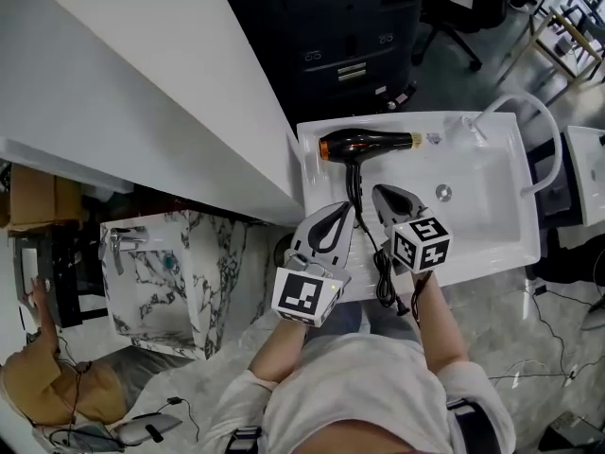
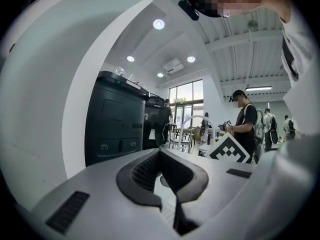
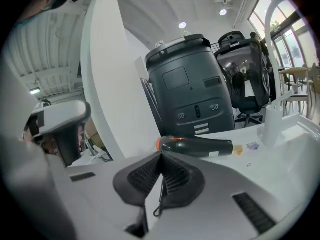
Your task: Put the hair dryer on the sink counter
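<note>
- The hair dryer (image 1: 369, 144) lies on its side at the back left corner of the counter (image 1: 492, 244). Its barrel runs along the back edge.
- The orange-ringed end of the dryer points to the left edge. Its handle points toward the near edge.
- The cord (image 1: 364, 218) runs from the handle across the left part of the counter. It goes over the near edge and hangs there in loops.
- The left gripper (image 1: 338, 218) is over the near left corner of the counter, left of the cord and apart from the dryer.
- In its own view the left gripper (image 2: 160, 154) has its jaws together at the tips, with nothing between them.
- The right gripper (image 1: 386, 197) is just right of the cord, above the counter's near part, and is clear of the dryer.
- In its own view the right gripper (image 3: 161, 156) has its pads closed tip to tip. The dryer (image 3: 200, 146) lies beyond them, untouched.
- A thin dark strand shows in the slit below those pads. I cannot tell whether it is pinched.
- The drain (image 1: 442, 193) sits mid-counter, right of the right gripper.
- The faucet (image 1: 515, 107) stands at the back right corner.
- A dark cabinet (image 1: 350, 36) stands behind the back edge.
- A marbled stand (image 1: 161, 263) is on the floor, well left of the counter.
</note>
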